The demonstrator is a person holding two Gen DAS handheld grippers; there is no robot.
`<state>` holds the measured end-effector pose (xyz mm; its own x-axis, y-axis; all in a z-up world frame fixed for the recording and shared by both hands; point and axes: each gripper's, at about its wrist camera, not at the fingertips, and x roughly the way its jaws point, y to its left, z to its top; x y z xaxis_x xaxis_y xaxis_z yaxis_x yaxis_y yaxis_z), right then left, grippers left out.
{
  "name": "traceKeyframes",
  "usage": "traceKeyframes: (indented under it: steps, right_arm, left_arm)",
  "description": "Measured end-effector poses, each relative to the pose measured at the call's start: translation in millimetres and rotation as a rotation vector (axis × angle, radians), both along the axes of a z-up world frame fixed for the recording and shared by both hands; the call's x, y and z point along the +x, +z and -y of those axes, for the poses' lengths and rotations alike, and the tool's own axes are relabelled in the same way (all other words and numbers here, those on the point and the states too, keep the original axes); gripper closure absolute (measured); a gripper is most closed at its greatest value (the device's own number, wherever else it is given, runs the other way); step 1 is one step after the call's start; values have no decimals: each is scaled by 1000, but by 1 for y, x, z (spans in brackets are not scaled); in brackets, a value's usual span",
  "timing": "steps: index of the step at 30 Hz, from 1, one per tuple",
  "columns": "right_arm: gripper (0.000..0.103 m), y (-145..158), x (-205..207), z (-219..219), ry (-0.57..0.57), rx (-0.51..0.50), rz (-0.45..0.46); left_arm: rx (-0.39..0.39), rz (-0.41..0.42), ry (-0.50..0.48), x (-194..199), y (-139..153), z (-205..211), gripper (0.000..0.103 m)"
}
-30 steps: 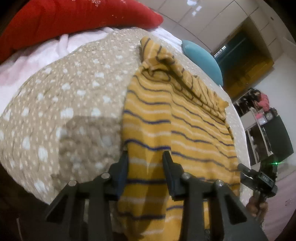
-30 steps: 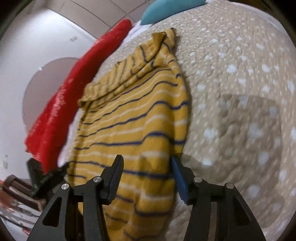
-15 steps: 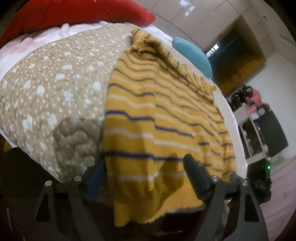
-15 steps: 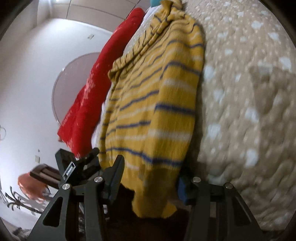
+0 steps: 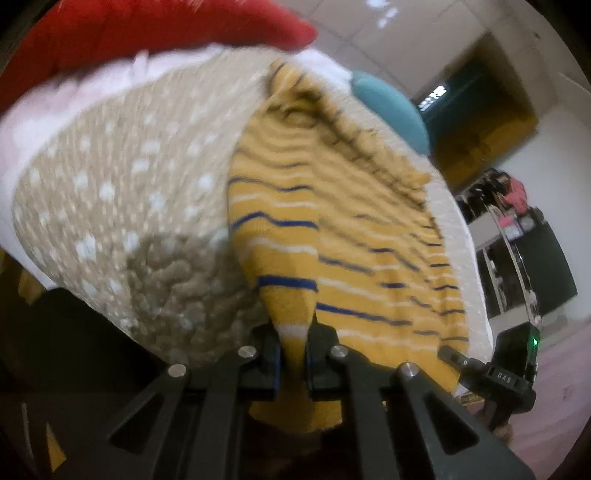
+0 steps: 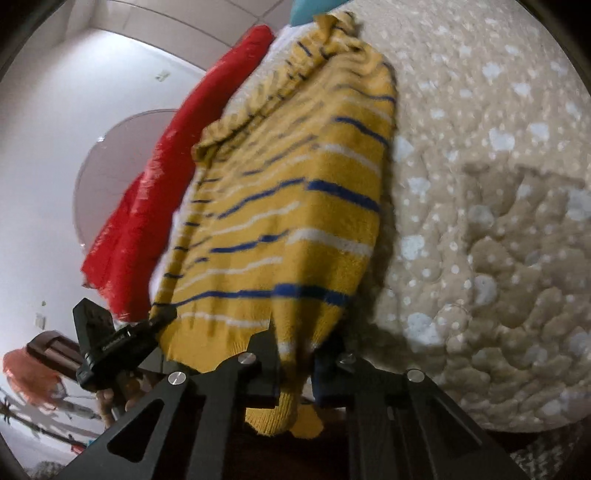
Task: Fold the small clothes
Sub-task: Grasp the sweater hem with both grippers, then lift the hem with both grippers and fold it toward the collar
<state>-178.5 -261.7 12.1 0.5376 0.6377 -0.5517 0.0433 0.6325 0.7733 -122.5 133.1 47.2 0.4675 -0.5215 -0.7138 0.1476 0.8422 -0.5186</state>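
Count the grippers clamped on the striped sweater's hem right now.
2: left gripper pinches the yellow striped sweater's near-left hem corner; right gripper pinches its near-right corner.

One yellow striped sweater (image 5: 354,236) (image 6: 295,206) is seen on one spotted beige quilt (image 5: 122,206) (image 6: 491,192). One red cushion (image 5: 147,33) (image 6: 173,173) and one teal pillow (image 5: 391,107) are counted at the far side. Two grippers (image 5: 293,354) (image 6: 295,365) are counted.

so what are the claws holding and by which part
Both hold the yellow striped sweater at its bottom hem: left claw pinches one corner, right claw the other.
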Motion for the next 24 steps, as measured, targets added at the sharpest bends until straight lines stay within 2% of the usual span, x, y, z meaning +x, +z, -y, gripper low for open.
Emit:
traceKeyframes:
  steps: [4, 8, 10, 12, 18, 24]
  right_arm:
    - [91, 29, -40, 8, 32, -11, 61]
    - [91, 22, -59, 12, 22, -28, 35]
    - [91, 13, -57, 16, 13, 8, 18]
    - [91, 13, -52, 15, 24, -6, 18]
    - [91, 27, -30, -1, 62, -79, 52]
    - [91, 56, 2, -3, 44, -108, 129]
  left_arm:
    - [-31, 57, -47, -31, 29, 0, 94]
    - [-5, 17, -54, -44, 12, 3, 94]
    - [-22, -40, -32, -37, -4, 0, 94]
    - [-37, -63, -19, -34, -10, -5, 94]
    - [27, 39, -31, -28, 15, 2, 94]
    - [26, 104, -14, -1, 42, 11, 94]
